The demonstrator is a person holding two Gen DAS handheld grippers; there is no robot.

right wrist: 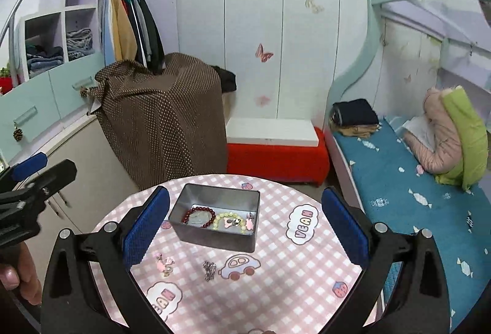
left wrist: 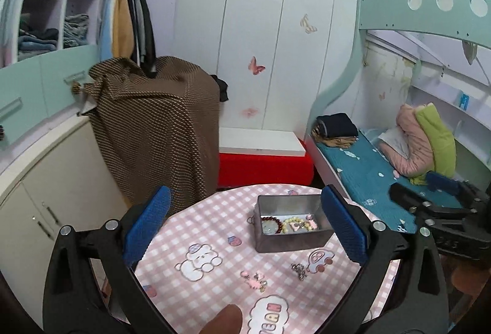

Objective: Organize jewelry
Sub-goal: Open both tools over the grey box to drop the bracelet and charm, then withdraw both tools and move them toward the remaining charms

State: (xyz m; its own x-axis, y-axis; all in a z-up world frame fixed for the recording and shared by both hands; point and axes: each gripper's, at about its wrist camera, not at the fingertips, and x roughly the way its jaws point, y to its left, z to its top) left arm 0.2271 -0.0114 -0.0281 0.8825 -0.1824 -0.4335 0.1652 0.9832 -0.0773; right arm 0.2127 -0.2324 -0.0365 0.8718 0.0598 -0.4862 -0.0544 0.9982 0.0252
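A grey metal box (left wrist: pixel 288 242) (right wrist: pixel 214 237) stands on a round table with a pink checked cloth (left wrist: pixel 214 226) (right wrist: pixel 291 266). Inside lie a dark red bead bracelet (left wrist: pixel 271 225) (right wrist: pixel 198 217), a pale yellow bead bracelet (left wrist: pixel 297 225) (right wrist: pixel 228 219) and small pink charms. On the cloth in front of the box lie pink charm pieces (left wrist: pixel 254 278) (right wrist: pixel 164 265) and a small silver chain (left wrist: pixel 299 271) (right wrist: pixel 209 269). My left gripper (left wrist: pixel 245 226) is open and empty above the table. My right gripper (right wrist: pixel 245 226) is open and empty too, with the box between its fingers in view.
A brown dotted cloth covers furniture (left wrist: pixel 159 119) (right wrist: pixel 165 113) behind the table. A red bench with a white board (left wrist: pixel 264 162) (right wrist: pixel 276 156) stands by the wardrobe. A bed with a blue sheet (left wrist: pixel 368 174) (right wrist: pixel 414 196) is at the right, cabinets at the left.
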